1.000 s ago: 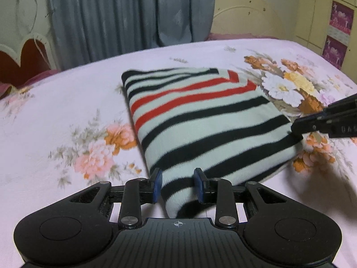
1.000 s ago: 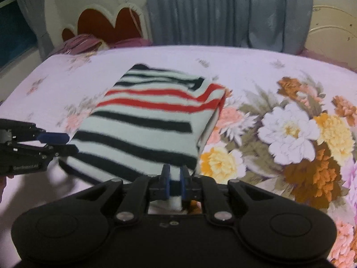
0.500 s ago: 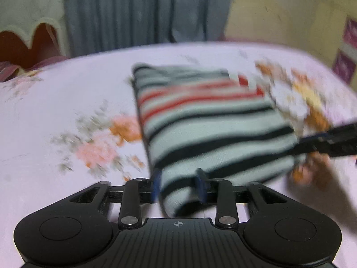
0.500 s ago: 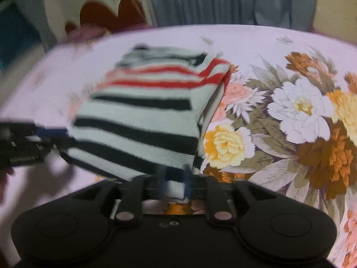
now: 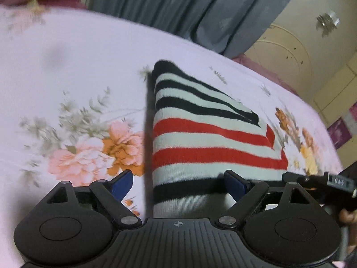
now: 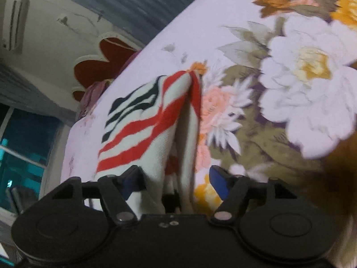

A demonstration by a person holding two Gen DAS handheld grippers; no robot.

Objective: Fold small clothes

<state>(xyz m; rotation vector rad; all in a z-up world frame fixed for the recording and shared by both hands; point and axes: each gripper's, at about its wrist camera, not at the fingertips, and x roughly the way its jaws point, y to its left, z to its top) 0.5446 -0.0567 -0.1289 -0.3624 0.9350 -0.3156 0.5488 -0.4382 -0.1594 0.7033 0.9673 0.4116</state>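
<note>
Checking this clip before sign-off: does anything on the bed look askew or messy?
Only slightly: the folded striped garment gapes at one edge, its layers parted there. It lies between both opening grippers, left and right. Nothing spilled or damaged.

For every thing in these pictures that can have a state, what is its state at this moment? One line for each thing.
Striped knit garment, white with black and red bands: folded, lying on the bed.
Left gripper: jaws opening, garment edge between them, pads not pressing.
Right gripper: jaws opening, folded layers between them, pads not pressing.
Pink floral bedsheet: spread flat.
Grey curtain: drawn closed.
</note>
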